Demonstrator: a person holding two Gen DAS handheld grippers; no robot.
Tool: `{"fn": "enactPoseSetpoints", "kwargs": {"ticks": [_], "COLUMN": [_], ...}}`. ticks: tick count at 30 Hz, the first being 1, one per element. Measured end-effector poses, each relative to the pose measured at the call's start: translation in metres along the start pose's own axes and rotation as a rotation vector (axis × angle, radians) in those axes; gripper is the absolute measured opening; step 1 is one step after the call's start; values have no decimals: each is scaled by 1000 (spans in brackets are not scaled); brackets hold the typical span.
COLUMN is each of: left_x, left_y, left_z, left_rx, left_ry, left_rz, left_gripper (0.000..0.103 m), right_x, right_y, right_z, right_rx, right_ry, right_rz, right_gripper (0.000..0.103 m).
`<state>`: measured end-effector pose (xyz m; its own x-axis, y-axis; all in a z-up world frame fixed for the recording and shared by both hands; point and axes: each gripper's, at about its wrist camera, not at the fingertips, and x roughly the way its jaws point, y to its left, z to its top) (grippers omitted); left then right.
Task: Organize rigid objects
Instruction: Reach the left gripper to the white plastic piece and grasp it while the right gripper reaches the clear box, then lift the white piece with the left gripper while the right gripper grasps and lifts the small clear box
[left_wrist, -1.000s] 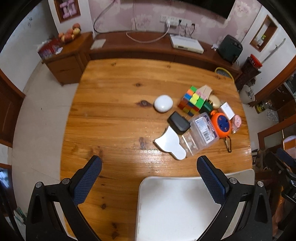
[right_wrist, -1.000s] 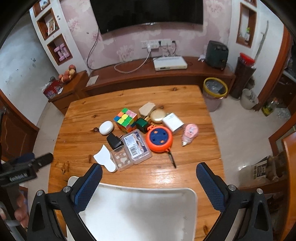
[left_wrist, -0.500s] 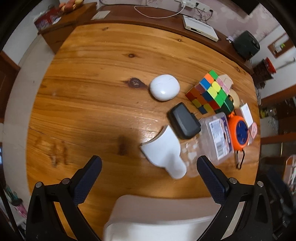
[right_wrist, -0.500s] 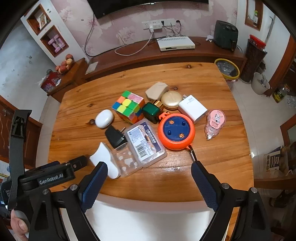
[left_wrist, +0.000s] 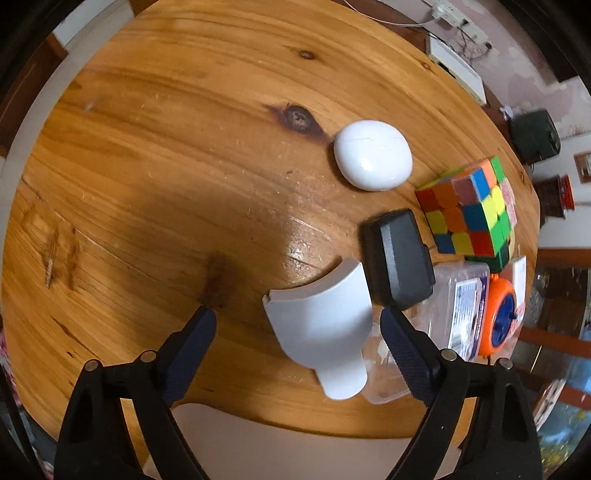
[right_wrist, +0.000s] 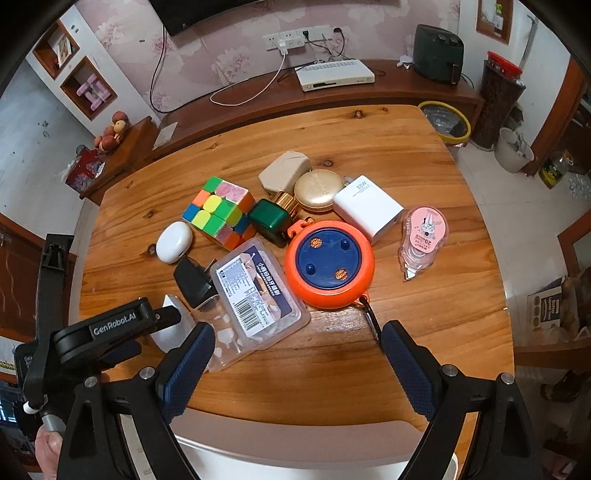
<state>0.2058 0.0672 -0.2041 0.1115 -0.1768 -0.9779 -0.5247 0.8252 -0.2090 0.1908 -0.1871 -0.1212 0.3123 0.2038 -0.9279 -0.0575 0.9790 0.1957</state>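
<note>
My left gripper (left_wrist: 297, 321) is open, its fingers on either side of a white curved plastic piece (left_wrist: 320, 325) near the table's front edge. A black plug adapter (left_wrist: 400, 258), a white oval case (left_wrist: 372, 155), a colour cube (left_wrist: 467, 210) and a clear plastic box (left_wrist: 454, 317) lie beyond it. My right gripper (right_wrist: 295, 336) is open and empty above the front edge, behind the clear box (right_wrist: 255, 291) and an orange round reel (right_wrist: 330, 264). The left gripper's body (right_wrist: 110, 328) shows at the left of the right wrist view.
On the wooden table (right_wrist: 424, 177) also lie a green bottle (right_wrist: 271, 221), a gold compact (right_wrist: 319, 190), a beige case (right_wrist: 284, 171), a white charger (right_wrist: 367, 208) and a pink tape dispenser (right_wrist: 423, 236). A white chair back (right_wrist: 295, 439) stands at the front edge.
My left gripper has moved down and forward until its fingers flank the white curved piece. My right gripper has moved closer to the table over the front edge.
</note>
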Motion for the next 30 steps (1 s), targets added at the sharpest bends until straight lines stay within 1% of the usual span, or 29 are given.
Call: {"fn": "enactPoseSetpoints", "kwargs": {"ticks": [3, 5, 7, 11, 14, 15, 17, 22, 25, 30], "left_x": [-1, -1, 4, 9, 12, 13, 14, 14, 12, 10], "left_y": [-3, -10, -20, -29, -37, -40, -49, -50, -50, -35], "left_z": [-1, -3, -2, -2, -1, -1, -3, -1, 6, 22], "left_rx": [-19, -9, -8, -3, 23, 43, 69, 116, 141, 134], "left_ry": [-7, -2, 14, 19, 23, 25, 20, 29, 24, 21], "left_rz": [8, 27, 44, 86, 115, 137, 158, 132, 126, 125], "left_gripper": [84, 76, 73, 72, 72, 70, 63, 62, 62, 62], "right_x": [4, 5, 6, 7, 9, 10, 12, 18, 24, 31], "right_y": [-1, -1, 0, 1, 1, 2, 4, 13, 22, 41], "right_z": [1, 1, 0, 0, 0, 0, -1, -6, -10, -14], "right_rx": [-3, -7, -12, -26, -36, -42, -58, -102, -146, -224], "right_ry": [-1, -1, -1, -6, 0, 5, 18, 52, 84, 118], "right_rz": [1, 4, 6, 7, 6, 5, 3, 12, 21, 43], "right_gripper": [92, 92, 92, 92, 92, 92, 92, 92, 92, 92]}}
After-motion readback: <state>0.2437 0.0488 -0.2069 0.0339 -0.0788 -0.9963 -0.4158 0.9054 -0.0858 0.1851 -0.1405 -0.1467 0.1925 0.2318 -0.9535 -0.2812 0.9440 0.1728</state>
